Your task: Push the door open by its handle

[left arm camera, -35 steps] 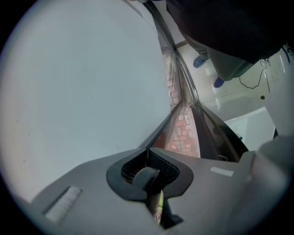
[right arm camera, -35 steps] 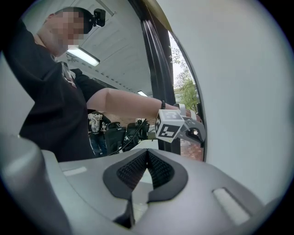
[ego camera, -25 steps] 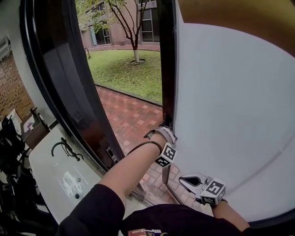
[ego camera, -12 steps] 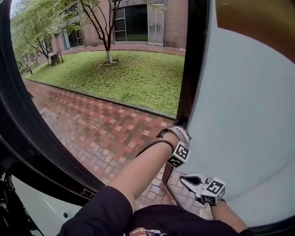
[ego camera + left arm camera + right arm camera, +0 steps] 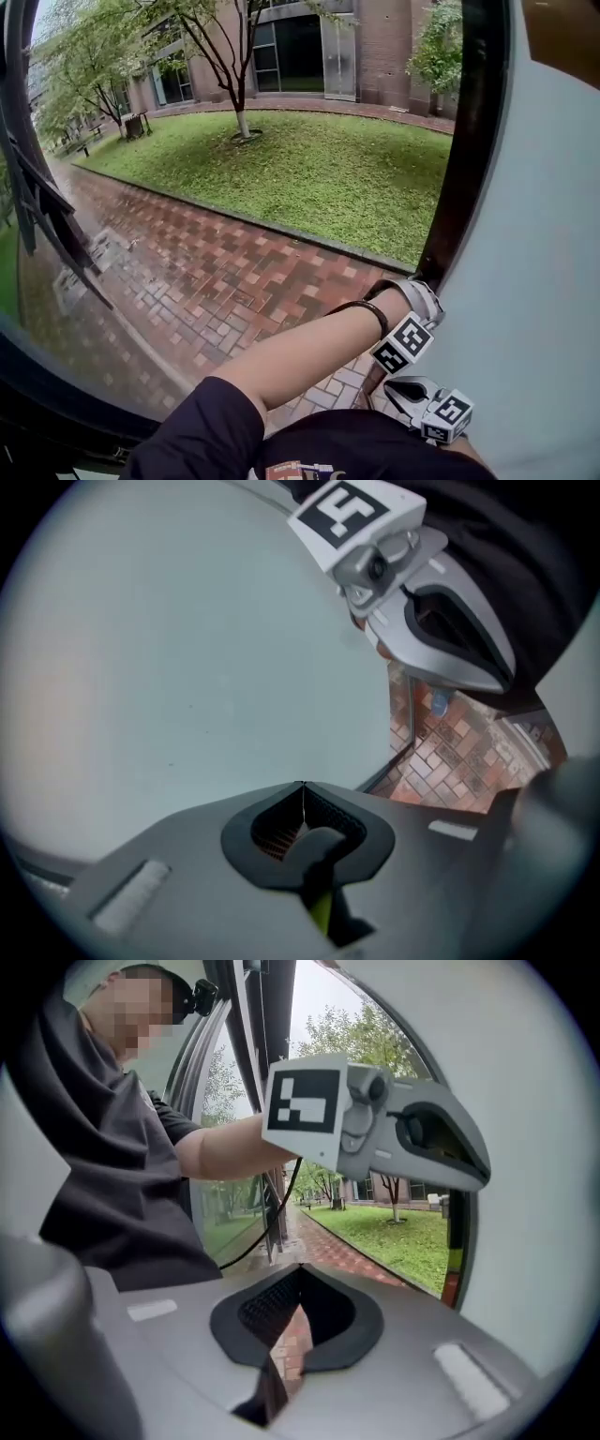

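The pale grey door (image 5: 553, 281) fills the right of the head view, and its dark edge (image 5: 459, 187) stands against the courtyard. No handle shows in any view. My left gripper (image 5: 417, 298) reaches across to that edge at the end of a bare forearm. In its own view its jaws (image 5: 302, 786) are shut, tips together close to the door panel (image 5: 187, 649). My right gripper (image 5: 398, 389) hangs just below it, beside the door, also shut (image 5: 300, 1266) with nothing between the jaws. Each gripper view shows the other gripper close by, the right gripper (image 5: 441, 639) and the left gripper (image 5: 394, 1129).
Outside lie a wet brick path (image 5: 234, 281), a lawn (image 5: 309, 178), a tree (image 5: 234, 84) and a brick building (image 5: 356, 47). A dark frame with glass (image 5: 47, 244) curves down the left side. The person's dark shirt (image 5: 103, 1147) fills the right gripper view's left.
The door has swung further outward, and far more of the courtyard shows in the opening. Both grippers have moved with it and now sit much closer to each other.
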